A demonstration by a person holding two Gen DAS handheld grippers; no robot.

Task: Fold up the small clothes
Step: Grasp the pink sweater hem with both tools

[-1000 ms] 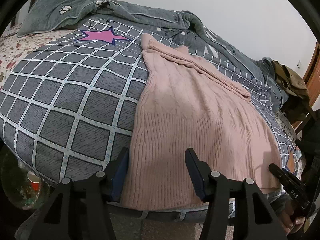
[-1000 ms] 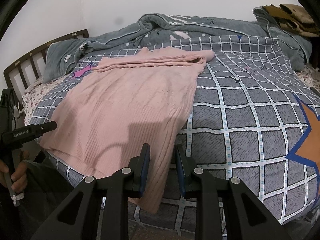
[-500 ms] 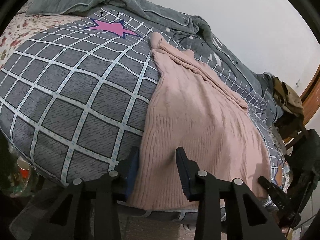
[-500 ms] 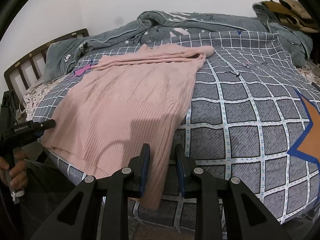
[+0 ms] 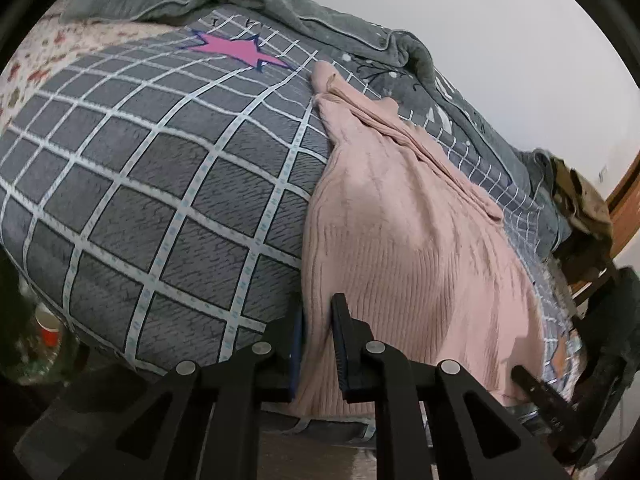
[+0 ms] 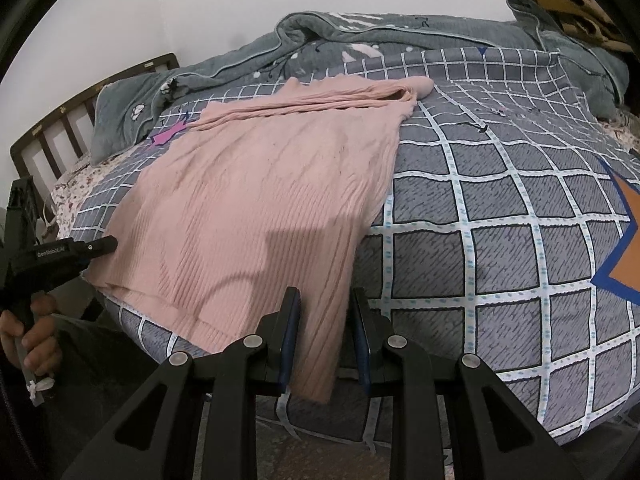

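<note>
A pink knit sweater lies spread on the grey checked bedspread, its hem hanging over the near edge of the bed. My left gripper has closed narrowly on the hem's left corner, with the knit between its jaws. In the right wrist view the sweater reaches back to its folded sleeves. My right gripper straddles the hem's right corner, jaws a little apart with the cloth between them. The left gripper also shows in the right wrist view, at the sweater's left edge.
A crumpled grey-green blanket lies along the back of the bed. A wooden headboard stands at the left. Olive clothing sits on a chair at the right. A red cup stands on the floor at the left.
My left gripper has moved in on the hem's left corner and its jaws have narrowed from wide open onto the cloth. My right gripper has stayed at the right corner, jaws slightly wider.
</note>
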